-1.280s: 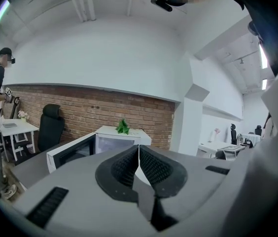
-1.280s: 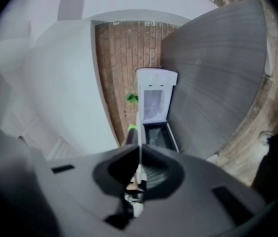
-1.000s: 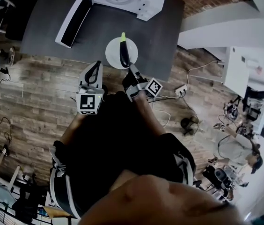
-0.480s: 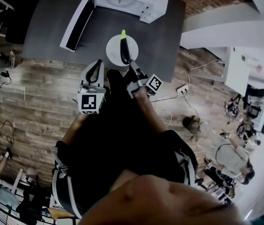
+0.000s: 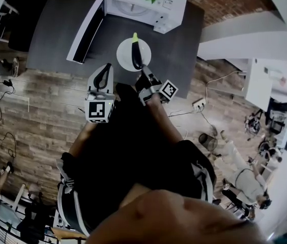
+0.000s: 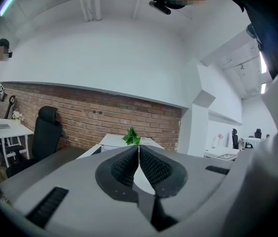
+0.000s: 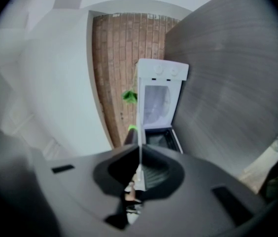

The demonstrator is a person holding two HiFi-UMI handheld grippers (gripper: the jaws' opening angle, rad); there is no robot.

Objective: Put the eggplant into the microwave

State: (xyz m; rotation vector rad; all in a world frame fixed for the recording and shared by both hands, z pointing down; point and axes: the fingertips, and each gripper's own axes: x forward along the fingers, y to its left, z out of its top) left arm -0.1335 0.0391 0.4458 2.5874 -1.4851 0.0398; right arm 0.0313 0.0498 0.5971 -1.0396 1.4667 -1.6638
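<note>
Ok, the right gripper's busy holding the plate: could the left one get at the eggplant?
Probably yes. The eggplant lies bare on the plate, with nothing between it and the left gripper just short of the plate. Its tongs are shut and empty, so they must open first.

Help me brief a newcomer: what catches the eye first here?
The dark eggplant with its green tip lies on a white plate, and the right gripper is clamped on the plate's near rim. Just beyond, the white microwave stands with its door swung open; the left gripper is shut and empty.
</note>
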